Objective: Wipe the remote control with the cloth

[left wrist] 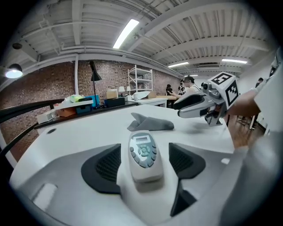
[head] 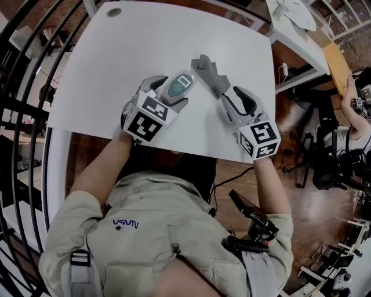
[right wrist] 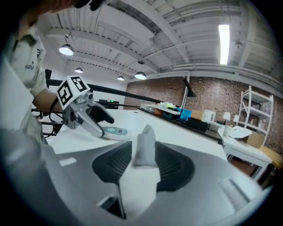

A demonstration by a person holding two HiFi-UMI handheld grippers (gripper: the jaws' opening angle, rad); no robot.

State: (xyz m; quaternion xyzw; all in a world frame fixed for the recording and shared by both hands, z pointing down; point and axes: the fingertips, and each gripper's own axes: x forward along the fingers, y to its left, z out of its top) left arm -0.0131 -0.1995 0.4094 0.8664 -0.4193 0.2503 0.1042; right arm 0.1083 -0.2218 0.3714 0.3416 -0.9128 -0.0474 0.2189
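Note:
A grey remote control (head: pixel 178 86) with a small screen and blue-green buttons lies flat on the white table (head: pixel 110 69). My left gripper (head: pixel 171 93) straddles it, jaws wide open; in the left gripper view the remote (left wrist: pixel 143 154) has a gap to each pad. Just to its right lies the crumpled grey cloth (head: pixel 210 74). Its near end stands up as a fold (right wrist: pixel 145 148) between the jaws of my right gripper (head: pixel 231 93), which are open and sit close on either side of it. The left gripper (right wrist: pixel 99 119) and the remote (right wrist: pixel 112 131) show in the right gripper view.
The table's near edge (head: pixel 174 148) runs just behind both grippers. A round cable hole (head: pixel 113 11) sits at the far left corner. Black railings (head: pixel 23 116) stand to the left; another desk (head: pixel 301 35) and a person (head: pixel 356 116) are at right.

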